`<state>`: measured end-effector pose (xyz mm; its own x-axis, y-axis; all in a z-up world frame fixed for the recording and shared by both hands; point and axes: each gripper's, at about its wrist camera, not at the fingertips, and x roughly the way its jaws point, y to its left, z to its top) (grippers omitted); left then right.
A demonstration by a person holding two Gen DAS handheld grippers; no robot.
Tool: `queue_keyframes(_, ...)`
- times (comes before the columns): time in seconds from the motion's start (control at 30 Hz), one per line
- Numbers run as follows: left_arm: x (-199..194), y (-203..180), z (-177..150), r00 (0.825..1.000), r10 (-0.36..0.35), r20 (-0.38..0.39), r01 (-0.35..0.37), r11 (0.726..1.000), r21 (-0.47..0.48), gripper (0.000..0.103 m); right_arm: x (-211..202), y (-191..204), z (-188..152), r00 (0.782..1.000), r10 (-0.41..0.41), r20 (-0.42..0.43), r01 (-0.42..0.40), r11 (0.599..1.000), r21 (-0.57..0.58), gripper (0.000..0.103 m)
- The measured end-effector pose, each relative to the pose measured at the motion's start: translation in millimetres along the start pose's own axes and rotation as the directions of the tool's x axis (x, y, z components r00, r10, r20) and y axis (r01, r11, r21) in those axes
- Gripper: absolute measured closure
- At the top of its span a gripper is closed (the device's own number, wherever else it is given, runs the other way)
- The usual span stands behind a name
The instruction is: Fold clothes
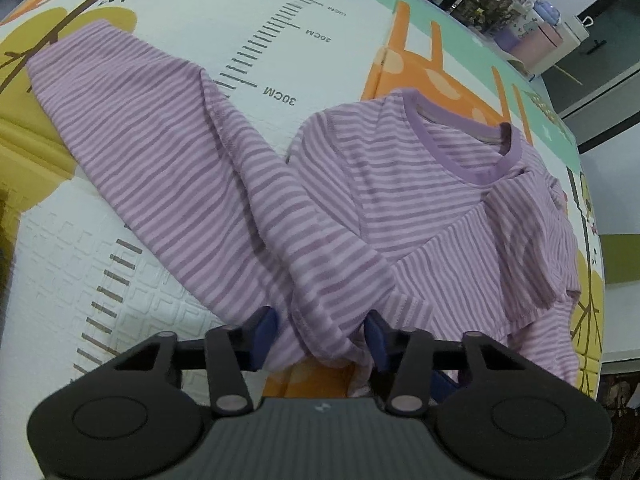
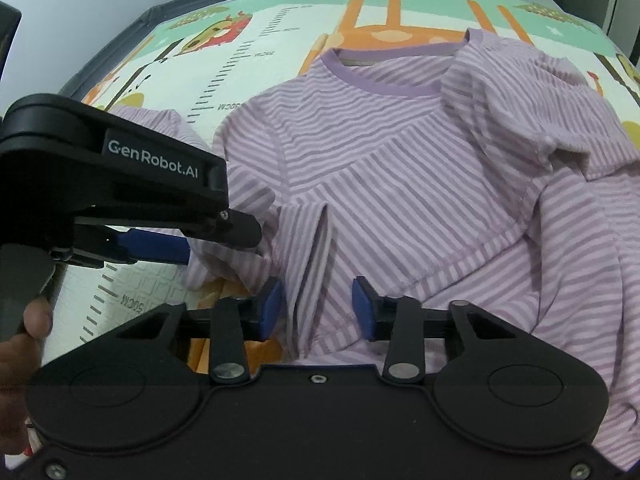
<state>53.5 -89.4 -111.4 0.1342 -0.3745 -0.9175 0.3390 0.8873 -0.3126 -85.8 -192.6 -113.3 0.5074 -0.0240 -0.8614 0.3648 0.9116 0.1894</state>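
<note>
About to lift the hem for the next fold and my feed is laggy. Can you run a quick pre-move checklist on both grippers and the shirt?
1. Hem of the purple striped long-sleeved shirt between the left gripper pads: ok, fabric sits there.
2. Left pads pressing the fabric: cannot tell; a gap shows beside the left pad.
3. Shirt fabric between the right gripper pads: ok, a pleated fold runs through.
4. Right pads clamped: not ok, gaps show on both sides.
5. Left sleeve laid flat on the printed foam play mat: ok.
6. Right sleeve flat: not ok, bunched over the chest.
</note>
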Motion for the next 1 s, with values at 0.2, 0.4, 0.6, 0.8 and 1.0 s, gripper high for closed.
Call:
queue_keyframes(0.2,-4,-11,-4,0.998,0.050,0.026,-0.052,0.997,0.060,0.072,2,4,1,1.000,0.007,-0.004,-0.007,1.000,-0.022,0.092)
queue_keyframes(0.4,-7,-13,-6,0.996,0.076,0.048,-0.081,0.992,0.098,0.081,-4,1,2,1.000,0.006,0.011,-0.005,1.000,-0.021,0.097)
queue_keyframes(0.6,-9,-7,-4,0.993,0.099,0.061,-0.104,0.991,0.083,0.082,-16,-16,6,0.998,-0.037,0.052,0.036,0.999,0.027,0.098)
queue_keyframes(0.8,-13,0,0,0.987,0.136,0.090,-0.141,0.989,0.051,0.082,-36,-50,13,0.989,-0.097,0.110,0.086,0.991,0.104,0.098)
queue_keyframes(1.0,-17,11,13,0.975,0.184,0.129,-0.187,0.982,0.013,0.082,-56,-90,15,0.973,-0.172,0.152,0.141,0.971,0.192,0.098)
